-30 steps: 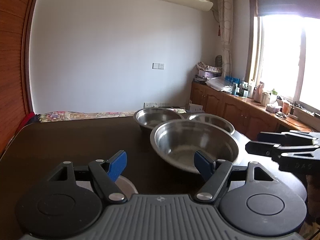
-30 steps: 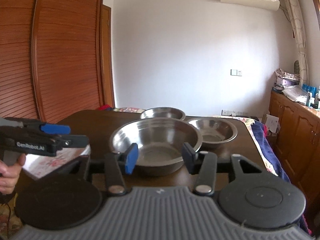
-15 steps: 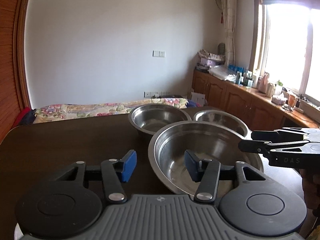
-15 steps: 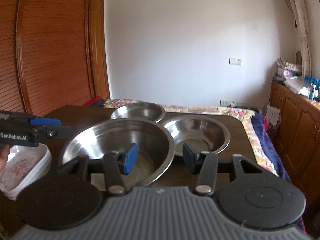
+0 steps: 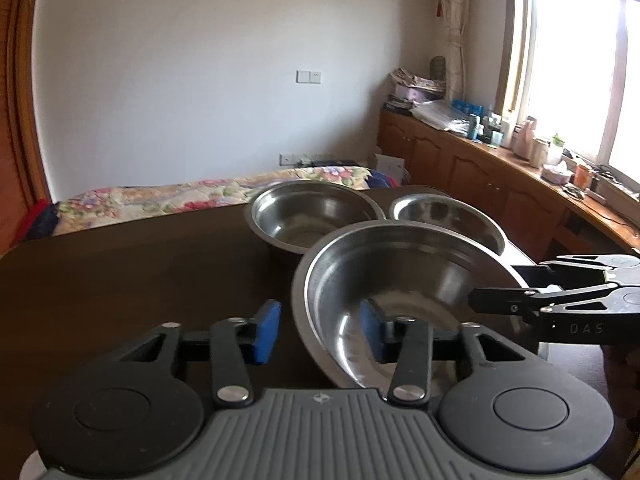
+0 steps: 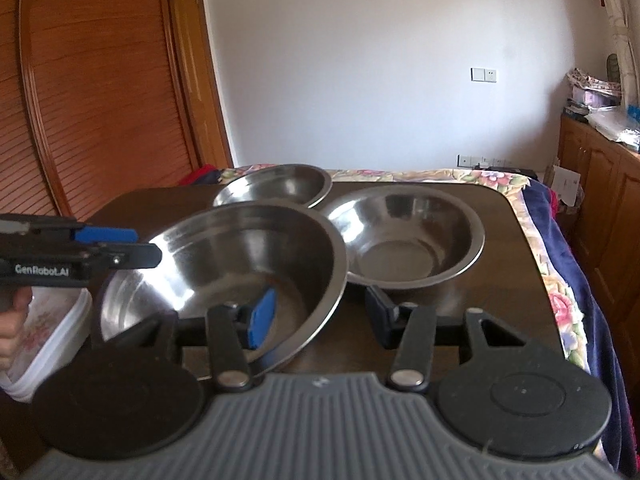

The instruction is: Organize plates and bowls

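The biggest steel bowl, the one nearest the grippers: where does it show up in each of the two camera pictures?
Left wrist view: the biggest steel bowl sits lower centre-right, its near-left rim between the open left gripper fingers.
Right wrist view: the same bowl sits lower centre-left, its near-right rim between the open right gripper fingers.
Shared landmark: the white wall switch.

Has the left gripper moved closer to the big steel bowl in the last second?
Yes. The left gripper has advanced toward the big steel bowl; its open jaws now straddle the bowl's near rim, having earlier stood short of it.
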`<state>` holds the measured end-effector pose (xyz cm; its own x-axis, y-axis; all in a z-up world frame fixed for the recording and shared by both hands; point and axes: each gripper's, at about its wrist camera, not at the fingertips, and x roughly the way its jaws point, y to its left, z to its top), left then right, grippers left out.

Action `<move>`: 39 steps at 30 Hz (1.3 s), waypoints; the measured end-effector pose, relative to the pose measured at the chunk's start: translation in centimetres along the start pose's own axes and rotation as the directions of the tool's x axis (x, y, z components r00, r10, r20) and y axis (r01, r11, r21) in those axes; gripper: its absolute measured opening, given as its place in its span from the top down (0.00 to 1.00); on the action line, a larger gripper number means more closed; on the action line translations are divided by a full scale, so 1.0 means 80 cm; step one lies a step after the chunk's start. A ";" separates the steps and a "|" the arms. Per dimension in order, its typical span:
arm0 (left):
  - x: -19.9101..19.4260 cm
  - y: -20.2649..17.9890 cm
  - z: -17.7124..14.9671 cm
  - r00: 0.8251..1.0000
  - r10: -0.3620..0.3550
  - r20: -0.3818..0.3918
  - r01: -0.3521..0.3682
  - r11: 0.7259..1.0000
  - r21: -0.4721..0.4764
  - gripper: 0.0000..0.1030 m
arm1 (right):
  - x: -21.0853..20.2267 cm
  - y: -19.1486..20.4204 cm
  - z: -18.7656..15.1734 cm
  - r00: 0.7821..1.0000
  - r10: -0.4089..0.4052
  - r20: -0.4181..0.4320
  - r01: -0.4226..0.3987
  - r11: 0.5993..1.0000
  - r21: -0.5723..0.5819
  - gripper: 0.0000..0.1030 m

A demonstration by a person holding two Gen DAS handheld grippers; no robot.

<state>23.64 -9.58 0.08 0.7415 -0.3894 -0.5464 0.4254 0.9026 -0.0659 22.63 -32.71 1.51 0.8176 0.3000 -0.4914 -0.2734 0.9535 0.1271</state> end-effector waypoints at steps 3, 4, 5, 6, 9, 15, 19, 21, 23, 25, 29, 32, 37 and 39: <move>0.001 -0.002 0.001 1.000 -0.001 -0.007 0.001 1.000 0.010 0.44 | 0.001 0.001 0.001 1.000 0.017 -0.010 -0.017 1.000 0.000 0.56; 0.002 -0.003 0.001 1.000 0.000 -0.010 0.000 1.000 0.011 0.45 | 0.002 0.001 0.000 1.000 0.017 -0.014 -0.017 1.000 -0.002 0.60; 0.002 -0.002 0.001 1.000 0.001 -0.010 -0.001 1.000 0.012 0.46 | 0.002 0.001 0.000 1.000 0.019 -0.015 -0.019 1.000 0.000 0.63; 0.002 -0.002 0.001 1.000 0.004 -0.011 -0.004 1.000 0.012 0.46 | 0.003 0.001 0.000 1.000 0.020 -0.019 -0.020 1.000 0.004 0.64; 0.001 -0.001 -0.001 1.000 0.002 -0.009 -0.002 1.000 0.000 0.46 | 0.003 -0.001 0.000 1.000 0.008 -0.017 -0.008 1.000 0.011 0.73; -0.016 -0.004 -0.004 1.000 0.008 0.012 -0.007 1.000 -0.019 0.46 | -0.003 0.000 -0.004 1.000 0.015 -0.013 -0.014 0.999 0.038 0.75; -0.031 -0.006 -0.007 1.000 0.007 0.030 -0.007 1.000 -0.025 0.46 | -0.010 0.005 -0.004 1.000 0.018 -0.008 -0.018 0.999 0.041 0.77; -0.038 -0.008 -0.008 0.999 0.013 0.041 -0.012 1.000 -0.021 0.46 | -0.015 0.007 -0.003 1.000 0.016 0.000 -0.016 0.999 0.038 0.77; -0.045 -0.010 -0.010 0.998 0.018 0.052 -0.017 1.000 -0.017 0.46 | -0.021 0.009 -0.003 1.000 0.016 0.009 -0.016 0.999 0.039 0.79; -0.051 -0.011 -0.012 0.998 0.013 0.059 -0.012 1.000 -0.025 0.46 | -0.027 0.010 -0.003 1.000 0.014 0.019 -0.014 0.999 0.037 0.81; -0.062 -0.014 -0.019 0.998 0.006 0.064 -0.004 1.000 -0.025 0.46 | -0.037 0.011 -0.006 0.999 0.013 0.033 -0.015 0.999 0.042 0.81; -0.070 -0.016 -0.023 0.998 0.001 0.069 0.000 1.000 -0.020 0.46 | -0.043 0.010 -0.011 0.999 0.012 0.035 -0.013 0.998 0.053 0.82; -0.079 -0.018 -0.031 0.998 0.003 0.070 -0.003 1.000 -0.011 0.46 | -0.054 0.014 -0.018 0.999 0.009 0.039 -0.011 0.999 0.053 0.82; -0.083 -0.018 -0.035 0.997 0.008 0.073 -0.007 1.000 -0.010 0.46 | -0.056 0.014 -0.018 0.999 0.009 0.040 -0.011 0.999 0.053 0.82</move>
<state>16.63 -7.78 1.45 0.7806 -0.3945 -0.4849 0.4150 0.9071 -0.0699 17.93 -33.00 2.62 0.8345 0.3096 -0.4557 -0.2553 0.9503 0.1782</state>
